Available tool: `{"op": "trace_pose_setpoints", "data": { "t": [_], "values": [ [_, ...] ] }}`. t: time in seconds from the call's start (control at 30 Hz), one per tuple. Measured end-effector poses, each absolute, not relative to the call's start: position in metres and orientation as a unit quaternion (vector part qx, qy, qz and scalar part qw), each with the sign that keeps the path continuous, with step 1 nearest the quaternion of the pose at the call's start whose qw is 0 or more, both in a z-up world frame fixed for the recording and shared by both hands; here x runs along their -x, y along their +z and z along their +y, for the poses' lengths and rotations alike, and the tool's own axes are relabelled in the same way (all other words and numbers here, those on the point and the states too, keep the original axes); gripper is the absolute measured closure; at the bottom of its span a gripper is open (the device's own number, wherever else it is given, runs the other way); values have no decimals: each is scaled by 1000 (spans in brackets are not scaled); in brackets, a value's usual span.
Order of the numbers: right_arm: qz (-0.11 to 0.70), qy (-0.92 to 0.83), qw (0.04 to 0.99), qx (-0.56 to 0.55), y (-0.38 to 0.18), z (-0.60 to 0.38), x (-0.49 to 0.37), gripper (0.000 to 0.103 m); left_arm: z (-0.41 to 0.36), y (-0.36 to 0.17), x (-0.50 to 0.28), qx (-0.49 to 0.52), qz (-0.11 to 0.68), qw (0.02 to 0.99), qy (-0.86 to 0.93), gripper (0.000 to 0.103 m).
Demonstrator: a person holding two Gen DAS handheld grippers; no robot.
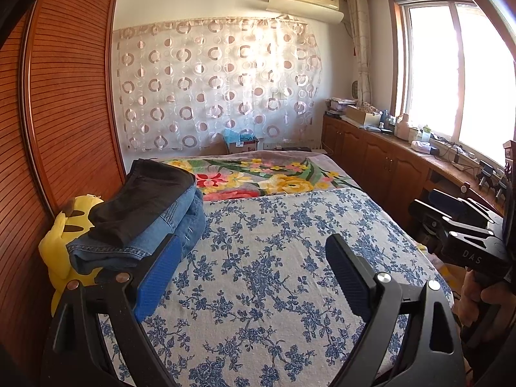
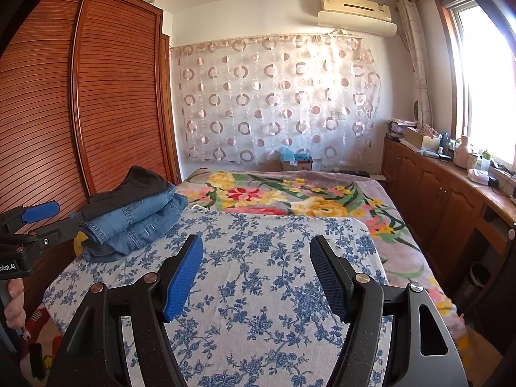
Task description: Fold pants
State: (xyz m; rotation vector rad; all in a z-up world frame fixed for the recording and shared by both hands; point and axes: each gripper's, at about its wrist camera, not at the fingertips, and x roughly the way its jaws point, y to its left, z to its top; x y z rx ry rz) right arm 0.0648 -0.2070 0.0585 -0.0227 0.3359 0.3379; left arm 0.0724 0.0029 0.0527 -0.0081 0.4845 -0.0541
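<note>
Above the blue-flowered bedspread [image 1: 258, 258], the left gripper [image 1: 251, 254] and the right gripper [image 2: 256, 258], marked "DAS", are hovering wide and empty, while folded blue jeans [image 2: 129, 225] under dark pants [image 1: 142, 200] are lying stacked at the bed's left edge.

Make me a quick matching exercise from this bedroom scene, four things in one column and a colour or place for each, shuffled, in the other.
Things:
1. dark pants
2. jeans
3. plush toy
4. air conditioner

Descriptions:
A. yellow, beside and under the stack of clothes
B. high on the wall, above the circle-patterned curtain
C. top of the folded stack
D. blue denim, folded on the floral sheet

Pairs: 1-C, 2-D, 3-A, 4-B
</note>
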Motion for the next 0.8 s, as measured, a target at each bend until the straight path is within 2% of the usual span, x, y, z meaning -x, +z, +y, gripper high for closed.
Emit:
{"op": "trace_pose_setpoints", "data": {
  "t": [0.8],
  "values": [
    [167,168,972,11,58,-206,-64,32,-2,55,-70,3,239,971,-30,12]
  ]
}}
